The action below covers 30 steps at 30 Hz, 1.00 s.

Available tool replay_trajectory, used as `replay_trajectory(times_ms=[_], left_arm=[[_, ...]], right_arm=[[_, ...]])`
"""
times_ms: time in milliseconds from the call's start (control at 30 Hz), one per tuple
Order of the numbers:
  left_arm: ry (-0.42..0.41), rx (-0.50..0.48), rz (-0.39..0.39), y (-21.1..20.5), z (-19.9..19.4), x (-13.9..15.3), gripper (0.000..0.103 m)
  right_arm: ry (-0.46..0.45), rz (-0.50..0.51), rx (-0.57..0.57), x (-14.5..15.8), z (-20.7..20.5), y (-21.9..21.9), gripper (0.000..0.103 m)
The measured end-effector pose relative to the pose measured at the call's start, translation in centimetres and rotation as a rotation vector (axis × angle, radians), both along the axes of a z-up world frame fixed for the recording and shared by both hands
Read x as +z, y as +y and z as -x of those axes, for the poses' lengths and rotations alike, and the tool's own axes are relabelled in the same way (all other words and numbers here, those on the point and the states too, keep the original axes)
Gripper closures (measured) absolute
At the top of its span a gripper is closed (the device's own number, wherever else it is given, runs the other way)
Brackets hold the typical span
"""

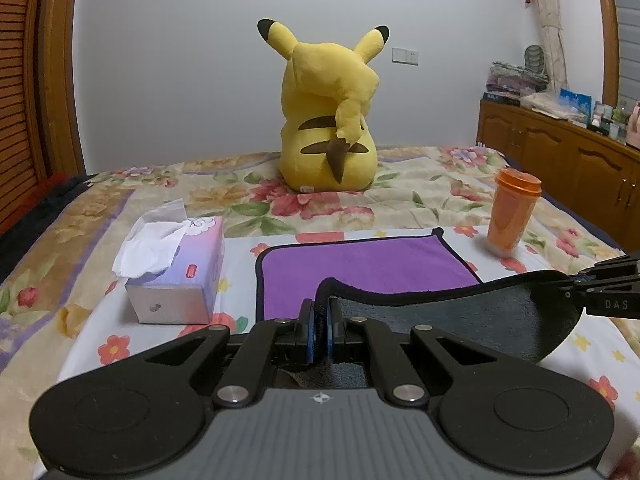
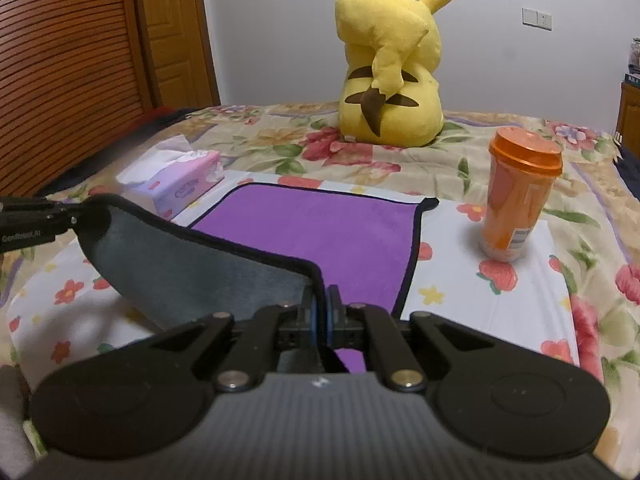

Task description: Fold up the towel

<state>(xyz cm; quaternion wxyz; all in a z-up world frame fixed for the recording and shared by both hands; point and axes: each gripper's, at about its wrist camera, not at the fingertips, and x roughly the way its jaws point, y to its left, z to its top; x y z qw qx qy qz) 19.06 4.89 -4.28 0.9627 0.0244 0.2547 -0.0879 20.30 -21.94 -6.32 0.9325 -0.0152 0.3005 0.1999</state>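
Observation:
A purple towel (image 1: pixel 360 264) with a black hem and grey underside lies on the flowered bed; it also shows in the right wrist view (image 2: pixel 320 228). Its near edge is lifted, grey side (image 1: pixel 480 316) up, stretched between both grippers. My left gripper (image 1: pixel 321 320) is shut on the near left corner. My right gripper (image 2: pixel 321 308) is shut on the near right corner. The right gripper shows at the right edge of the left wrist view (image 1: pixel 600 292); the left gripper shows at the left edge of the right wrist view (image 2: pixel 36 220).
A tissue box (image 1: pixel 176 272) stands left of the towel. An orange lidded cup (image 2: pixel 516 196) stands to its right. A yellow plush toy (image 1: pixel 328 120) sits at the far side of the bed. A wooden cabinet (image 1: pixel 560 152) is at the right.

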Motion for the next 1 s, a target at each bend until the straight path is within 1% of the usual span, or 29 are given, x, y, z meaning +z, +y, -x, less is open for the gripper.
replay_trajectory(times_ms=[533, 1000], left_arm=[[0.011, -0.003, -0.021, 0.1, -2.5, -1.2, 0.095], [-0.007, -0.026, -0.041, -0.8, -4.0, -1.4, 0.095]], right_arm=[[-0.009, 0.050, 0.012, -1.1, -1.9, 0.2, 0.098], [-0.008, 0.073, 0.017, -2.1, -3.9, 0.6, 0.098]])
